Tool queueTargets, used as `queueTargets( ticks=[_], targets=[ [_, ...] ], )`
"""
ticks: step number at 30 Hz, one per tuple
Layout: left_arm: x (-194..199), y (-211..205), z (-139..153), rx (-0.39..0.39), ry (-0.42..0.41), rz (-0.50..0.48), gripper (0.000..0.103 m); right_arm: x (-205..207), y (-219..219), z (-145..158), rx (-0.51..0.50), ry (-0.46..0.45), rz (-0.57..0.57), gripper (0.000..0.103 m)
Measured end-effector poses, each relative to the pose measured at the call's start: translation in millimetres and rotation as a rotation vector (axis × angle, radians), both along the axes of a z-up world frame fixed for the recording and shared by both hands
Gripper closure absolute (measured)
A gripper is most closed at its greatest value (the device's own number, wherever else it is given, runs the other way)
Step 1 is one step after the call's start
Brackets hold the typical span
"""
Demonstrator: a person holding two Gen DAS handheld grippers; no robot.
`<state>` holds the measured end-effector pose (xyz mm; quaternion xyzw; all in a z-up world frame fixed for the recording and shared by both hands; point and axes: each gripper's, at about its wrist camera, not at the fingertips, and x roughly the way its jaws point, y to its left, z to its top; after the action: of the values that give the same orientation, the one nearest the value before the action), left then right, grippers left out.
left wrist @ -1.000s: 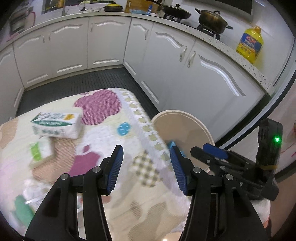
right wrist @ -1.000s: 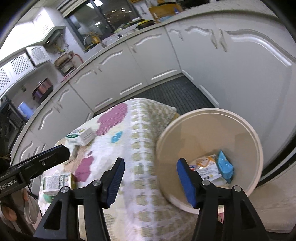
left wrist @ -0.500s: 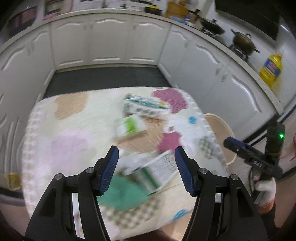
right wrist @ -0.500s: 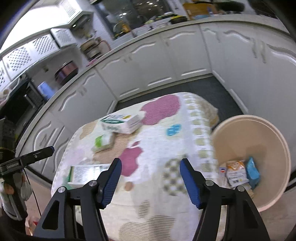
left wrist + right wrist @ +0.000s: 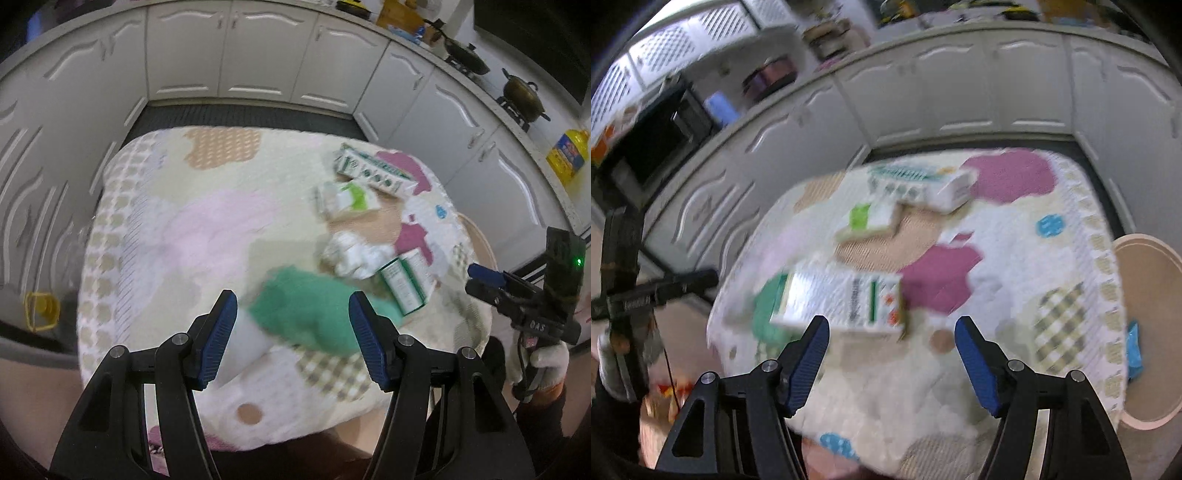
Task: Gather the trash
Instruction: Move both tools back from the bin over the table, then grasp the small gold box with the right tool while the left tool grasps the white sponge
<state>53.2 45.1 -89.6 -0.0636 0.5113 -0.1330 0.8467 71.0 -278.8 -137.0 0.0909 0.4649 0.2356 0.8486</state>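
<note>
Left gripper (image 5: 290, 325) jaws spread wide, nothing between them, angled downward. Right gripper (image 5: 892, 345) likewise wide apart and unloaded, also visible at far right of left view, gripped by a white-gloved hand (image 5: 543, 363).

The left tongs (image 5: 290, 328) gape wide over a blurred green wrapper (image 5: 314, 314), seemingly not touching it.
</note>
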Motion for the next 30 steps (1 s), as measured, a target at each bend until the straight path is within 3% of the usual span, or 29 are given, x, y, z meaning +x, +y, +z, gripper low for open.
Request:
queueTargets(
  ticks=[3, 7, 12, 14, 16, 21, 26, 30],
  targets=[
    [-13, 14, -7, 0.03, 0.014, 0.008, 0.041, -8, 17, -15, 0.0, 0.053, 0.09, 0.035],
    [-28, 28, -34, 0.052, 0.077, 0.028, 0.041, 0, 39, -34, -0.027, 0.082, 0.128, 0.035],
    [-36, 36, -66, 0.074, 0.142, 0.057, 0.041, 37, 51, -39, -0.058, 0.045, 0.026, 0.036],
    [-33, 40, -71, 0.067, 0.152, 0.08, 0.041, 59, 49, -31, -0.024, 0.02, -0.042, 0.036],
    [-25, 41, -73, 0.065, 0.141, 0.089, 0.041, 76, 49, -23, 0.023, 0.019, -0.068, 0.036],
    [3, 43, -67, 0.034, 0.088, 0.083, 0.039, 79, 45, -8, -0.022, -0.036, -0.075, 0.036],
    [42, 41, -51, 0.019, -0.011, 0.086, 0.039, 69, 27, -11, 0.012, 0.009, -0.072, 0.036],
    [79, 50, -44, -0.021, -0.035, 0.126, 0.039, 60, 15, -14, 0.037, 0.03, -0.075, 0.036]
  ],
)
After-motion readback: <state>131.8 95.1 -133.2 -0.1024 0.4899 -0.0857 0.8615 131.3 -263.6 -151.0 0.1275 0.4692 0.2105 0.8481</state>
